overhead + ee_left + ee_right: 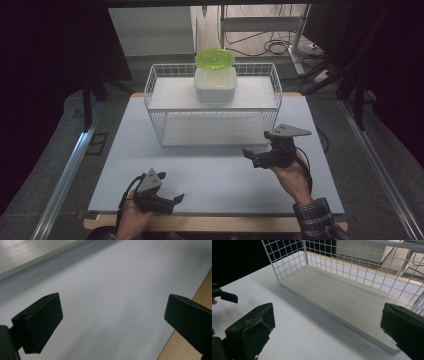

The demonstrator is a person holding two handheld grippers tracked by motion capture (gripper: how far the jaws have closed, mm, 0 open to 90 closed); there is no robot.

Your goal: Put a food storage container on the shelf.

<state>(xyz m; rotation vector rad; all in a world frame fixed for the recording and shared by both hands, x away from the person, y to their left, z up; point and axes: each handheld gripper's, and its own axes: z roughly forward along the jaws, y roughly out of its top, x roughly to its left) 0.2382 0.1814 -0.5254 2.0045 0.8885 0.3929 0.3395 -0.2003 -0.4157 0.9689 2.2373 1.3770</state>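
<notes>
While container (215,82) tops rack (165,95), right gripper (324,327) faces lower shelf (342,297).

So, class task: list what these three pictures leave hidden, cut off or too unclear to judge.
- Box contents: high view, hidden by its cloudy walls and the green lid on top.
- Rack top shelf: right gripper view, cut off by the upper edge.
- Left gripper: right gripper view, cut by the left edge, one jaw tip visible.
- Table surface: left gripper view, blurred, so small marks cannot be judged.
- Floor cables: high view, too small and dim to trace.
</notes>
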